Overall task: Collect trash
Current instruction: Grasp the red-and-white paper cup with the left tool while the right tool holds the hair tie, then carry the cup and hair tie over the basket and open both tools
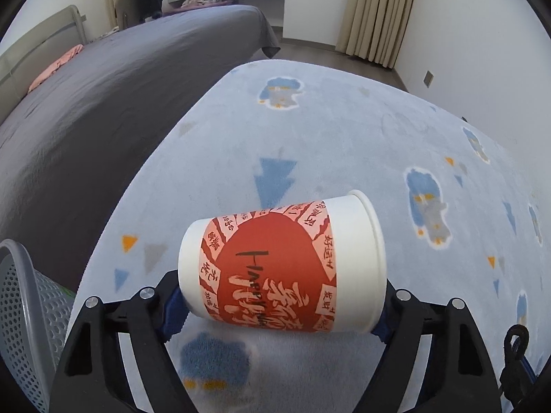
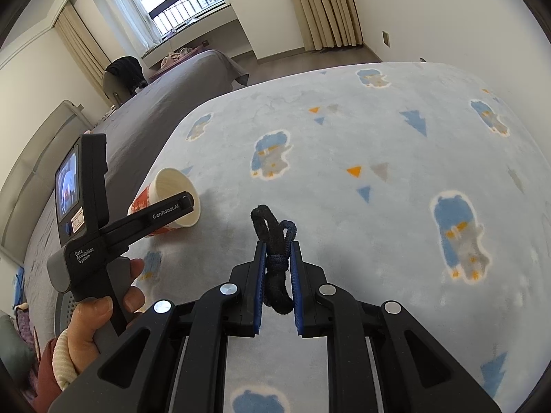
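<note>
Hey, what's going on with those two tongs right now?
Left tongs shut on paper cup, lying sideways. Right tongs shut on black cord. Grey mesh bin at left. Nothing in the way.

paper cup (image 1: 282,265) reads "happy"; left hand-held gripper (image 2: 187,203) bears "genrobot.ai" and "data acquisition system".

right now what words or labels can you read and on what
"HAPPY": paper cup, sideways in the left gripper; the other characters on the cup can't be made out reliably.
"GenRobot.AI": finger of the left gripper.
"Data Acquisition System": left gripper's body.
Small sticker under its screen: too small to read.
</note>
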Demonstrator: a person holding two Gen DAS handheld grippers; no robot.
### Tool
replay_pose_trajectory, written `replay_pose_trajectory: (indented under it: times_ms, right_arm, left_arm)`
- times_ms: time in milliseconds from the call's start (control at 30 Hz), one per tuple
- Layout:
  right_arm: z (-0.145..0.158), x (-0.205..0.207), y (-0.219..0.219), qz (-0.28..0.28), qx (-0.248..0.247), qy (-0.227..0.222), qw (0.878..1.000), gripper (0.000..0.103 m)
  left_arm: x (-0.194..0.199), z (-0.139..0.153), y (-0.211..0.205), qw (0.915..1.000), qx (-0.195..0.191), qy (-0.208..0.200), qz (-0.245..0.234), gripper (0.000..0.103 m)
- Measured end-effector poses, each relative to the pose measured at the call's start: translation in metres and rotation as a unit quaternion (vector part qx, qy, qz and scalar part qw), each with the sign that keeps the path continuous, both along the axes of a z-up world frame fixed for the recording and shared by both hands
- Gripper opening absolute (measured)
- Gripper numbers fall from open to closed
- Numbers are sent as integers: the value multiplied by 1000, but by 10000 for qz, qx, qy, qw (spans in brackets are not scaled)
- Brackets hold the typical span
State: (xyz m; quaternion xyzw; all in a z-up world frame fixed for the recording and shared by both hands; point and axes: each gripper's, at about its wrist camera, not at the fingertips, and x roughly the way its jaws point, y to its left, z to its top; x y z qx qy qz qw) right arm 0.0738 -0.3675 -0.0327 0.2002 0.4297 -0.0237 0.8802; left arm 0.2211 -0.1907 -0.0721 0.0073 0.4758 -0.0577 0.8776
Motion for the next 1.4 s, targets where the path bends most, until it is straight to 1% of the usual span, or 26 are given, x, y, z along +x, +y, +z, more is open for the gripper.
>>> replay_pose_trajectory:
  times_ms: [300, 567, 733, 900, 1133, 1200, 1400]
  right_arm:
    - [3, -2, 0, 10, -8, -42, 10000, 14]
    - [9, -2, 8, 78, -37, -93, 9999, 14]
    - [18, 0, 22, 185, -51, -184, 9996, 14]
    - [29, 1, 42, 352, -128, -302, 9988, 14]
    - [44, 2, 83, 667, -203, -482, 9964, 14]
    - [49, 2, 96, 782, -135, -549, 9953, 14]
    - [63, 6, 148, 1195, 75, -733, 9901, 14]
  left_arm:
    - [-17, 9, 7, 9998, -113, -146, -86, 78]
    - [-47, 32, 32, 9990, -187, -358, -180, 79]
    - [-73, 47, 51, 9983, -204, -492, -247, 79]
    - [-98, 66, 79, 9972, -140, -708, -207, 79]
    - [-126, 91, 126, 9950, 10, -998, 9, 78]
    - [-133, 96, 142, 9942, 59, -1068, 93, 78]
    - [-149, 101, 183, 9936, 109, -1076, 331, 78]
